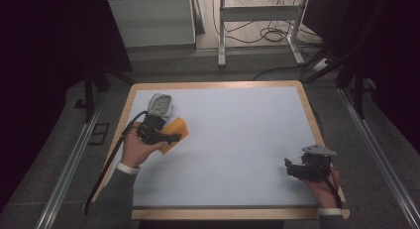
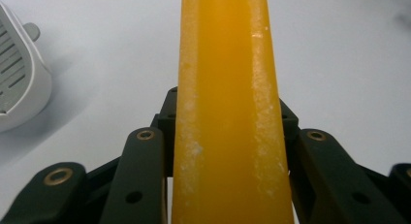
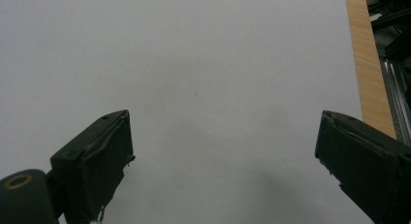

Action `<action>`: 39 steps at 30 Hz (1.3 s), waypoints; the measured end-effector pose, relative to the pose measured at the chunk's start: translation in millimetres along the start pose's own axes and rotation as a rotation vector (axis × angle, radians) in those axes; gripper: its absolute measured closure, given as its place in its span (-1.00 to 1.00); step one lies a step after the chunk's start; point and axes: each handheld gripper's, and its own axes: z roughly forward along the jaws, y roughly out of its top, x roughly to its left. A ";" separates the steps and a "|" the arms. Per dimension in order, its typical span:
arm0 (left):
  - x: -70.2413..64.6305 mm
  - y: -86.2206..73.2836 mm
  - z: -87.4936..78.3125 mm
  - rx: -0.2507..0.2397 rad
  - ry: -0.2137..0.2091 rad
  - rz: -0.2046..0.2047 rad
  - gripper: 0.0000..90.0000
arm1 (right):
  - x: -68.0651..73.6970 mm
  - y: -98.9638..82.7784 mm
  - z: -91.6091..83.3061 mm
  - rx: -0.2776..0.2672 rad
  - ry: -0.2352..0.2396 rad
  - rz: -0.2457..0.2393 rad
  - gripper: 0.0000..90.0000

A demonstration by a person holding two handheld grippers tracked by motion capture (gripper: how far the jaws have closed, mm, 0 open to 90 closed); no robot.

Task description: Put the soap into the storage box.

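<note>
Your left claw sits at about nine o'clock on the pale grey counter with the light wooden rim, and it is clamped on a flat orange block with a faintly whitened, scuffed surface. In the left gripper view that orange block runs straight up between the two black jaws, which press against its sides, and it reaches past the top of the picture. Your left hand wraps the claw's body from below, with a grey sleeve and a white cuff behind it, and a black cable trails off the counter's left edge. Just beyond the claw, toward ten o'clock, lies a small white rounded plastic device with a slotted grey face; in the left gripper view the same device rests on the counter to the left of the block, apart from it. Your right claw is at about four o'clock, near the counter's right rim, held in your right hand, with a grey three-cornered plate on top. Its jaws stand wide apart with nothing between them; in the right gripper view they frame bare grey counter, with the wooden rim at the upper right.
</note>
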 end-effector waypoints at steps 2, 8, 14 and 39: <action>2.1 0.6 -0.9 0.000 0.004 -0.002 0.36 | 0.4 0.1 -0.1 0.000 0.000 0.000 -0.85; 7.9 1.8 -2.6 0.002 0.010 -0.013 0.36 | -0.5 -0.3 0.3 0.000 -0.001 -0.002 -0.85; 12.2 3.1 -2.7 0.005 0.012 -0.021 0.36 | -1.5 -0.5 0.0 0.000 -0.002 0.003 -0.85; 36.5 17.6 -9.4 0.025 0.068 -0.038 0.36 | -3.7 -1.1 0.1 0.005 -0.009 0.010 -0.85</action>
